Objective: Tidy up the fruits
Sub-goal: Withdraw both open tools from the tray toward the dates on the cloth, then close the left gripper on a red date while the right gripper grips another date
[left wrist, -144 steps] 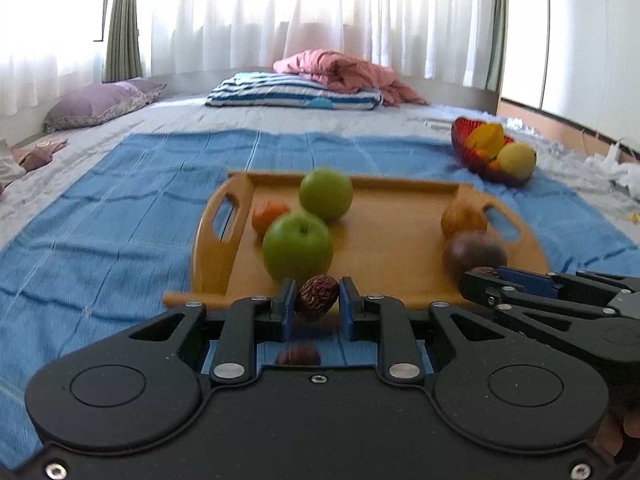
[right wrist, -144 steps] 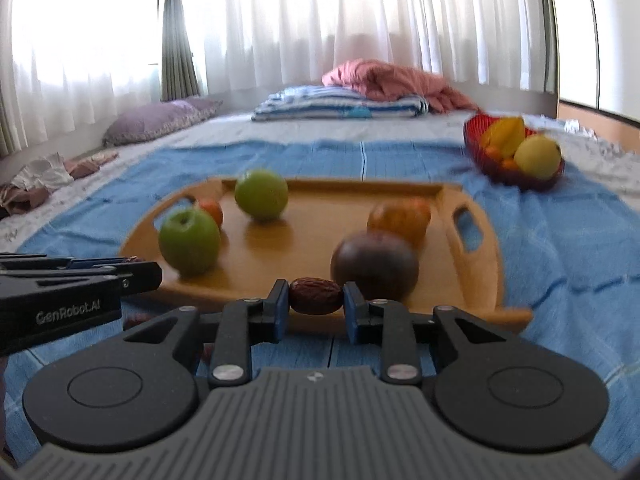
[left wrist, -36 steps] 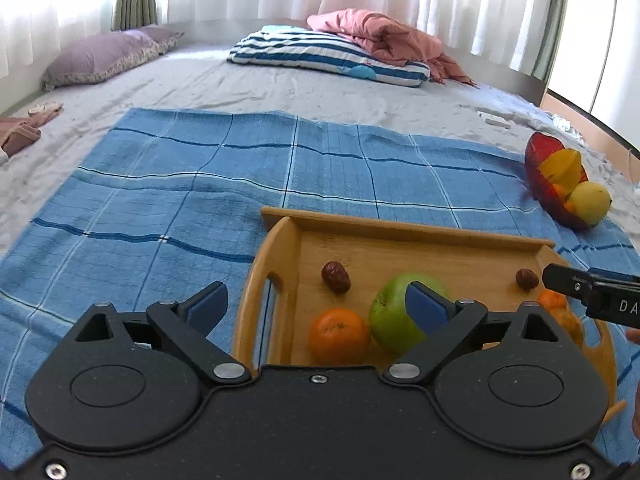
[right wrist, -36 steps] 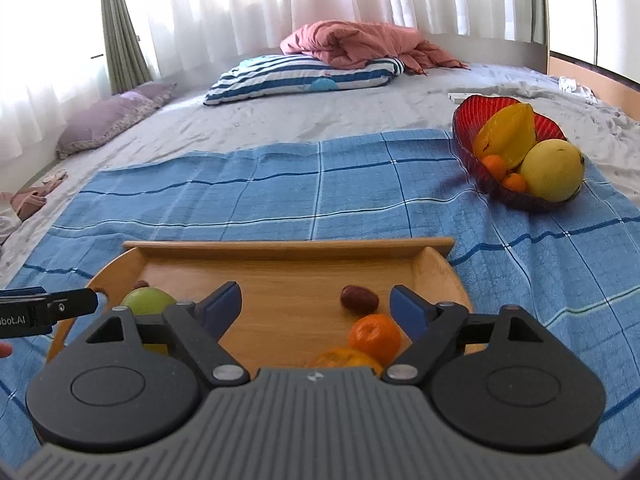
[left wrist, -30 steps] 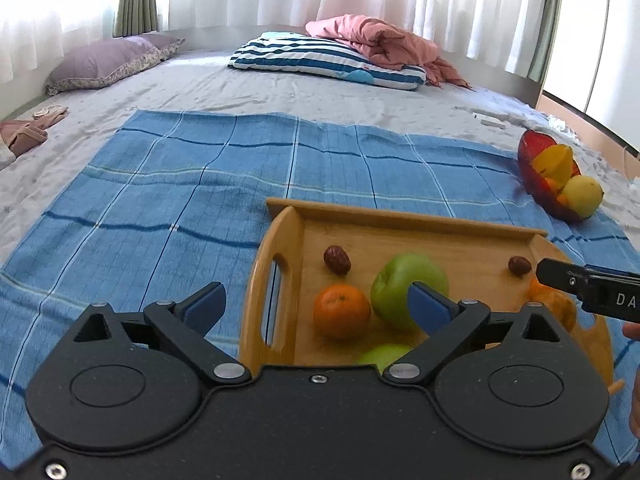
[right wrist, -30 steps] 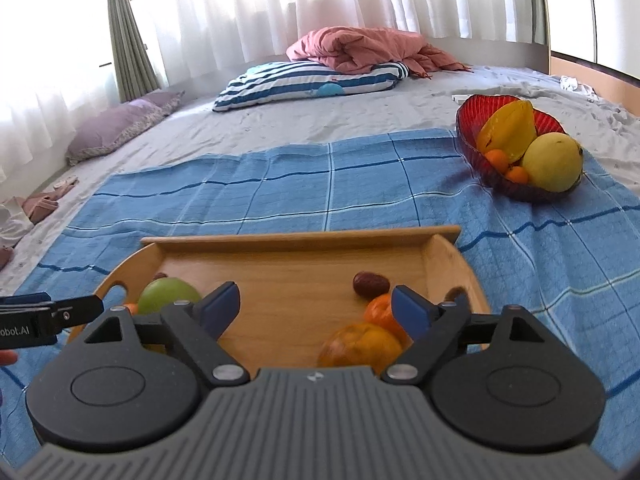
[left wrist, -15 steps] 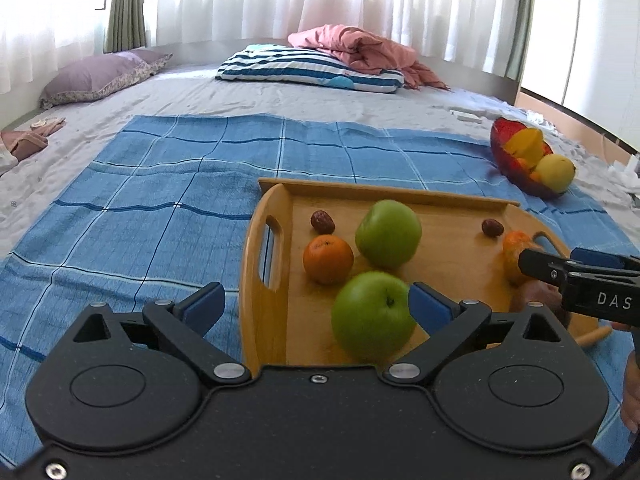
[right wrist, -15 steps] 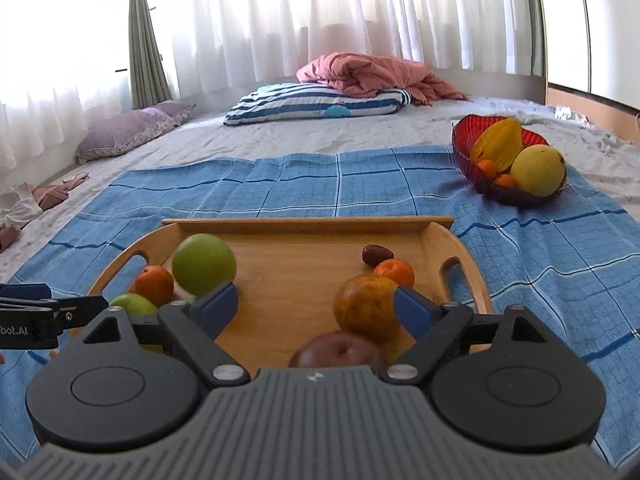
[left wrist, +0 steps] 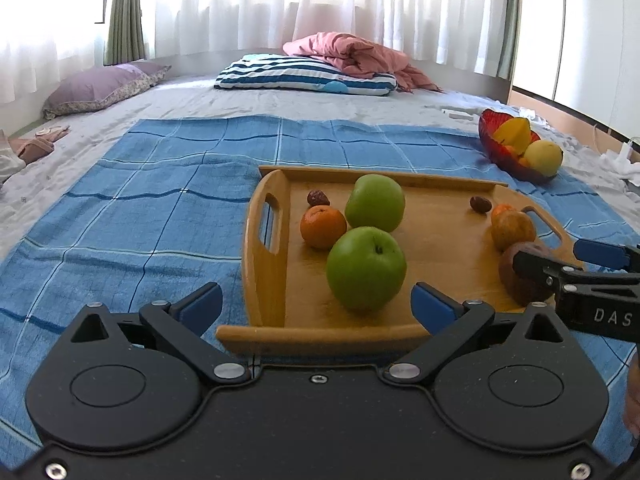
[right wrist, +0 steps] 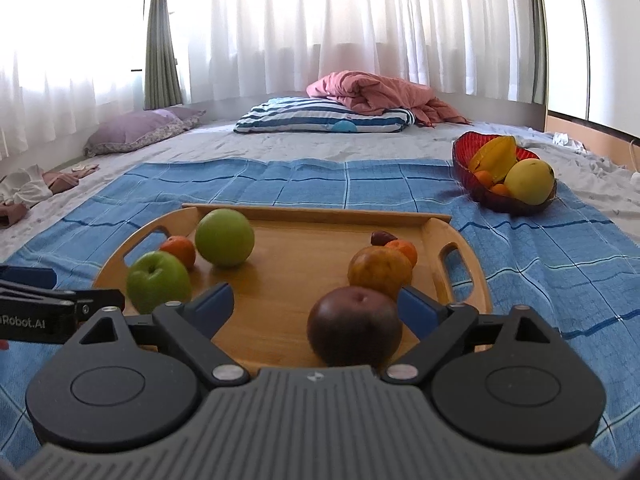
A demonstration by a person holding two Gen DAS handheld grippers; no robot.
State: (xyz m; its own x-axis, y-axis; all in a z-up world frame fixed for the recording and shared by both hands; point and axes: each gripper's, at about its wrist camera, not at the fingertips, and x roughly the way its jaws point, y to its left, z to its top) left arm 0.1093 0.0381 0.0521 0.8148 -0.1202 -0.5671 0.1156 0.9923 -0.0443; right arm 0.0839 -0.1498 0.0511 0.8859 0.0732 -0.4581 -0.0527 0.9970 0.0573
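Fruit lay sorted on the wooden tray (left wrist: 264, 264), which sat on the blue checked cloth (left wrist: 152, 208) spread over the bed. Both grippers hung at the tray's near edge with nothing in them: the left gripper (left wrist: 316, 304) had its fingers spread wide apart, and the right gripper (right wrist: 316, 304) likewise stood with its blue pads well separated. At the tray's left end sat the near green apple (left wrist: 365, 268), the far green apple (left wrist: 375, 202), an orange (left wrist: 323, 227) and a dried date (left wrist: 318, 198). At the right end were a dark round fruit (right wrist: 354, 330), a mottled orange-brown fruit (right wrist: 378, 266), a small orange (right wrist: 404, 249) and a second date (right wrist: 382, 237).

By my judgement the placing step was finished or nearly so, since no loose fruit showed on the cloth in either view. If more sorting was wanted, the next move would call for choosing a fruit, bringing open fingers down on either side of it and closing gently, as round fruit rolls easily on smooth wood.

From the left wrist, the tray's left handle and the left date showed plainly, while the dark fruit was partly hidden behind the right gripper's fingers. From the right wrist, that dark fruit sat in full sight just ahead of the fingers, and the red bowl (right wrist: 464, 168) with its yellow fruits stood clearer, well apart from the tray.
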